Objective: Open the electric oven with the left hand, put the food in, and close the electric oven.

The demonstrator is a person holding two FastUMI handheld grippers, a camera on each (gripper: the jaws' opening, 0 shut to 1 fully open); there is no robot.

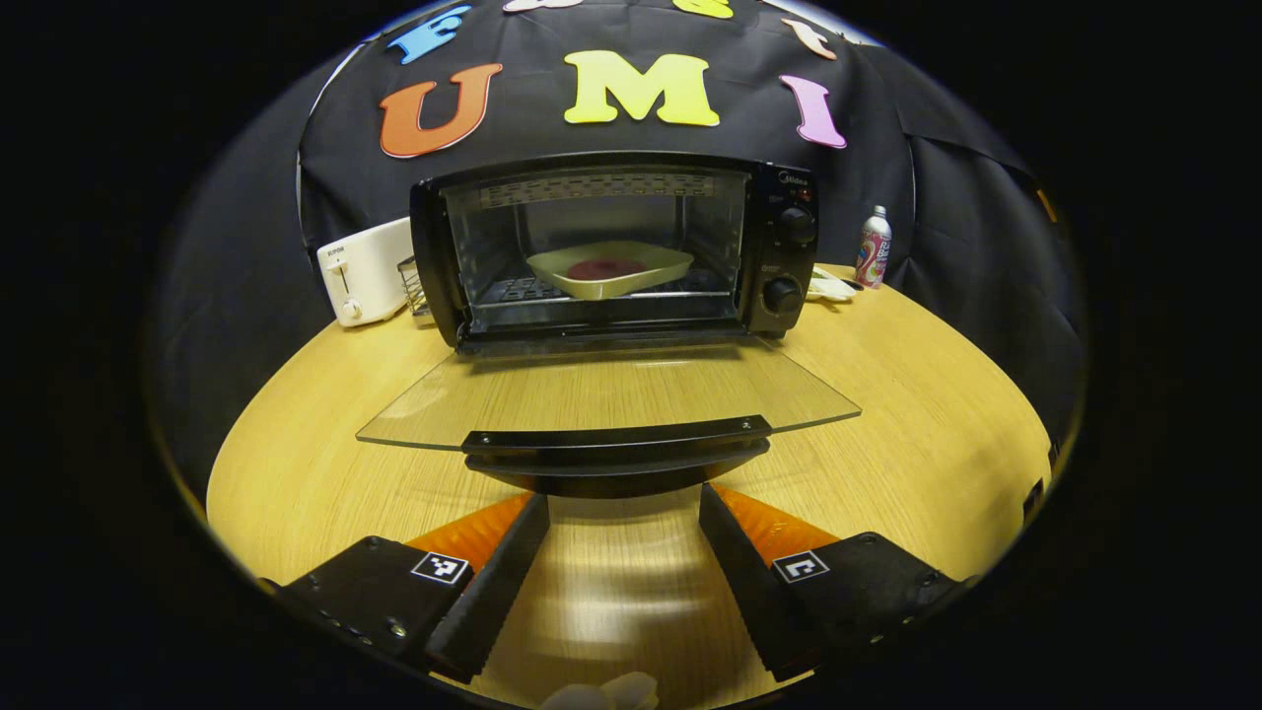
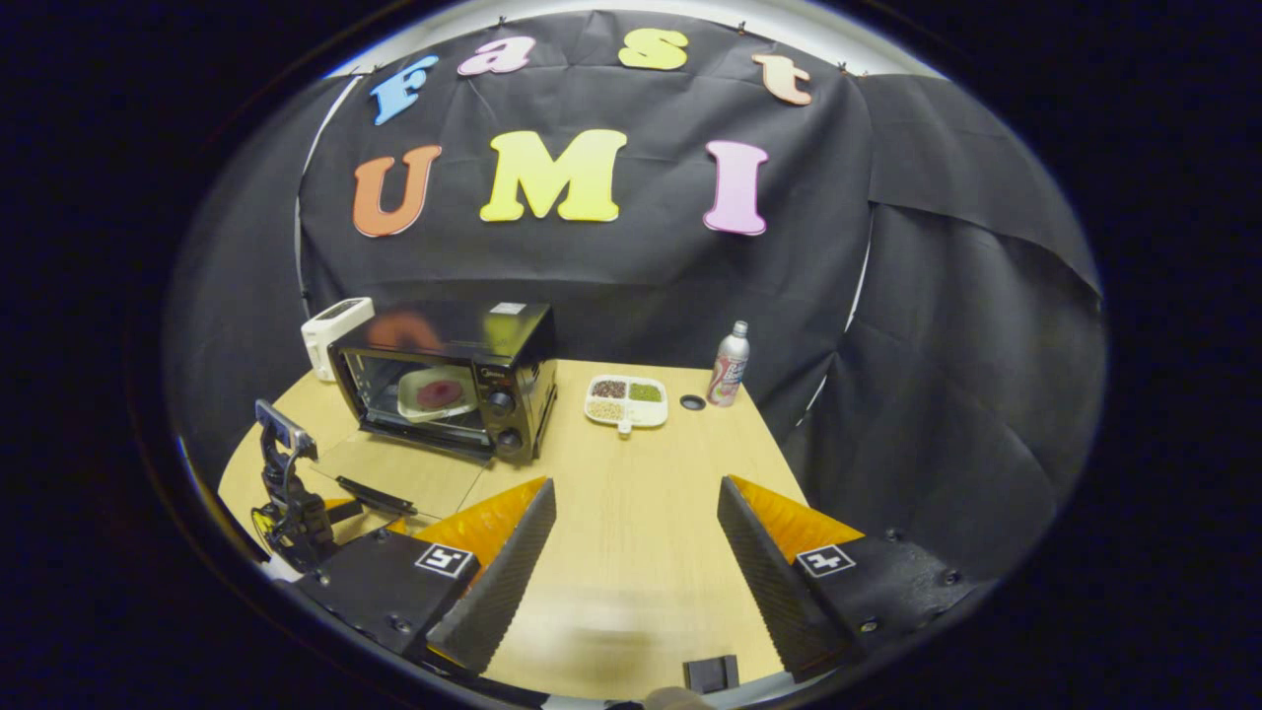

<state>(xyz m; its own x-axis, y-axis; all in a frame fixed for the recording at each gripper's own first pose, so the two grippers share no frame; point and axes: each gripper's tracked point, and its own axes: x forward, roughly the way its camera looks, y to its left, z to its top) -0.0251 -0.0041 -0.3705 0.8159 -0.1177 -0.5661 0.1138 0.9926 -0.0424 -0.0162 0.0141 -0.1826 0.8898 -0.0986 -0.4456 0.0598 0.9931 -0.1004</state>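
The black electric oven (image 1: 611, 247) stands open, its glass door (image 1: 592, 390) lowered flat toward me. Inside on the rack sits a pale dish with dark red food (image 1: 609, 268). The door's black handle (image 1: 616, 449) lies just beyond the tips of my left gripper (image 1: 623, 501), which is open with nothing between its fingers. In the right gripper view, my right gripper (image 2: 636, 493) hangs open and empty over the table, to the right of the oven (image 2: 444, 385). The left gripper (image 2: 291, 508) shows there at the door's front edge.
A white toaster (image 1: 360, 271) stands left of the oven and a drink bottle (image 2: 730, 365) at the table's back right. A divided dish of grains (image 2: 626, 399) and a small dark cap (image 2: 692, 402) lie right of the oven. The wooden table (image 2: 631, 513) ends near me.
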